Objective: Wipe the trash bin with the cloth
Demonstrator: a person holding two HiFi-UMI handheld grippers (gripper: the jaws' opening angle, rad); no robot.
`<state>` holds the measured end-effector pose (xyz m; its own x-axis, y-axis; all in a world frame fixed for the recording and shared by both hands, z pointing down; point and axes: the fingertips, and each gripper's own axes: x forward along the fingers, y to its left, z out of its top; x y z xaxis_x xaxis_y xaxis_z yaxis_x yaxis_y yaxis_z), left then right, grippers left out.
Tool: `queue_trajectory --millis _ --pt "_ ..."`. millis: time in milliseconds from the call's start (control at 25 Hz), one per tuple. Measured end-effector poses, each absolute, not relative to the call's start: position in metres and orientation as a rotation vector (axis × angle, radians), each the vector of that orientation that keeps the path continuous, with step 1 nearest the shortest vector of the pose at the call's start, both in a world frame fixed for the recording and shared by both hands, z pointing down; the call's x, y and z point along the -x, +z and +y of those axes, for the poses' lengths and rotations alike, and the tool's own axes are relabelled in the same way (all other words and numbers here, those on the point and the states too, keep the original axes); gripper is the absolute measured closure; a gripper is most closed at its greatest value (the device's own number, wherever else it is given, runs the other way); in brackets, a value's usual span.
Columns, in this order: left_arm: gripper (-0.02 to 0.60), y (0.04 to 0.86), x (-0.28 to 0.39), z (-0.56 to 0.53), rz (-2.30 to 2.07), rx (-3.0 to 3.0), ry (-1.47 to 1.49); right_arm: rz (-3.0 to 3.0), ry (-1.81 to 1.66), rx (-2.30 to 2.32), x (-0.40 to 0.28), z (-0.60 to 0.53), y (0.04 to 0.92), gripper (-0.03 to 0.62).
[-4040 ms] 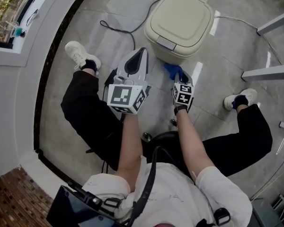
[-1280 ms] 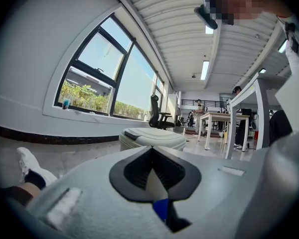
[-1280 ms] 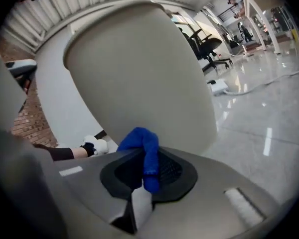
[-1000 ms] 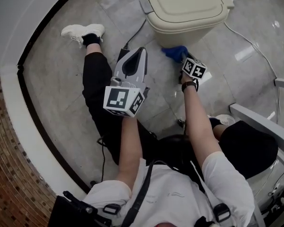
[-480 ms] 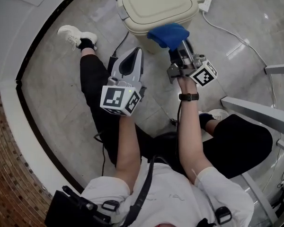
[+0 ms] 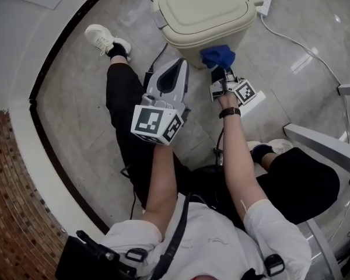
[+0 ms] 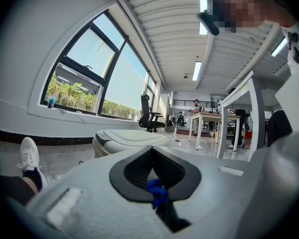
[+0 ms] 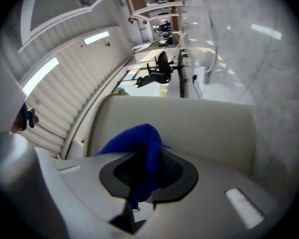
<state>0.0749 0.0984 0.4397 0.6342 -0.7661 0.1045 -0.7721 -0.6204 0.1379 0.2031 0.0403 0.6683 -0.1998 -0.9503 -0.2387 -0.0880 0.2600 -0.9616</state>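
The right claw [image 6: 220, 70] is clamping the blue cloth [image 6: 217, 56]. The cloth is bunching ahead of its tips against the front wall of the beige trash bin [image 6: 205, 11], just under the lid. The left claw [image 6: 177, 66] is hovering beside it, jaws meeting at their tips.

Head view steeply down, both gripper views low, sharing trash bin [image 6: 207, 10]

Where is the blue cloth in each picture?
Head view: cloth top middle, at the bin's front.
Left gripper view: cloth low middle, seen through the jaw gap.
Right gripper view: cloth in the centre, pinched between the jaws.
Shared landmark: the beige bin.
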Motion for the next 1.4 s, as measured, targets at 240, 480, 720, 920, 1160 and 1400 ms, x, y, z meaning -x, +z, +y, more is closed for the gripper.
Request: queue_trajectory --millis 240,480,720,920,1160,1400 --pt "0.58 0.444 -0.092 0.091 -1.149 -2.768 0.111 1.274 -1.612 1.453 -0.176 0.065 0.822 0.548" --pt "0.58 0.432 -0.104 0.089 -1.005 -2.868 0.13 1.197 -1.605 1.579 -0.181 0.065 0.825 0.551" --pt "0.58 0.417 -0.131 0.097 -0.718 -2.984 0.09 1.505 -1.041 1.635 -0.245 0.071 0.658 0.553" --pt "0.58 0.405 -0.144 0.106 -0.52 -3.036 0.073 1.479 -0.447 1.825 -0.292 0.095 0.509 0.553" --pt "0.58 0.38 -0.142 0.091 -0.333 -3.042 -0.022 1.753 -0.286 1.66 -0.225 0.063 0.485 0.553" --pt "0.58 0.391 -0.157 0.08 -0.165 -3.048 0.029 1.488 -0.481 1.766 -0.225 0.054 0.596 0.554"
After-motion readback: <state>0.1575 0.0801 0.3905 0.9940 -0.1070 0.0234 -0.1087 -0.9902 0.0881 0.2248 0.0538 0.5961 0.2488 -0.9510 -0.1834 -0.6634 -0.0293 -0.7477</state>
